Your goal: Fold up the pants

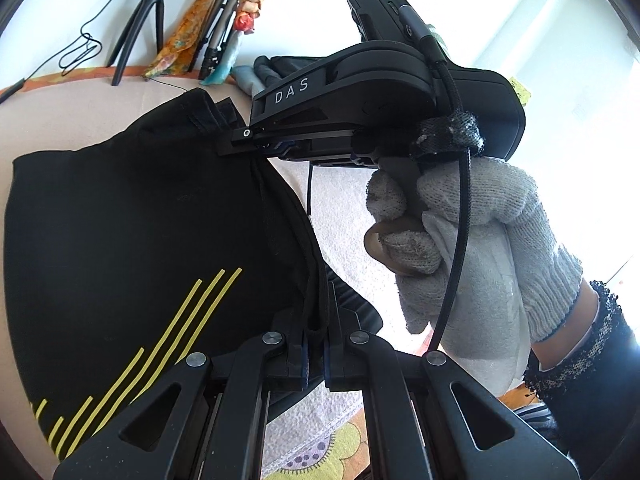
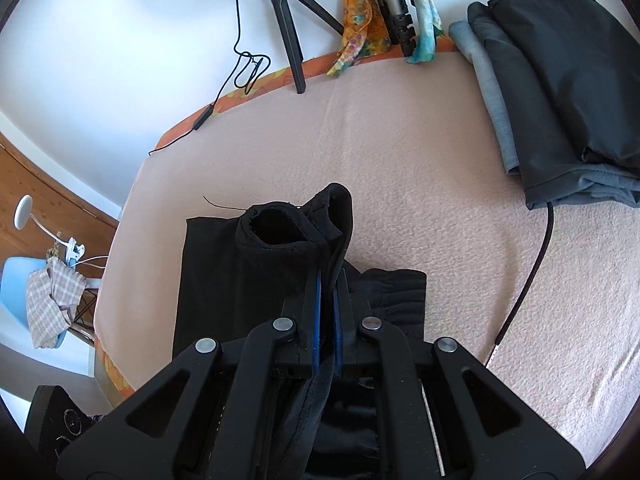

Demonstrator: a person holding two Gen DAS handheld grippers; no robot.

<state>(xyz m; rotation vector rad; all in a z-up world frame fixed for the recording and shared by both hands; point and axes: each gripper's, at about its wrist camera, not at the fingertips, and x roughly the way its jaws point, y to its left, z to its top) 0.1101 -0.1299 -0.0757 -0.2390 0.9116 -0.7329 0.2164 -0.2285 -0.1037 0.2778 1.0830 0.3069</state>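
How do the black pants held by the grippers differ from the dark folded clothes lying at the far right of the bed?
The black pants are partly lifted, pinched by the right gripper and the left gripper; the folded clothes lie flat, untouched. The pants show yellow stripes in the left wrist view; the pile looks plain. The pants are one garment; the pile stacks grey and darker layers. Both rest on the beige bed cover.

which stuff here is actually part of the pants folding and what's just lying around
Part of the job:
- black pants
- left tongs, clamped on the pants
- right tongs, clamped on the pants

Just lying about:
- stack of folded dark clothes
- tripod
- colourful scarves
- black cable
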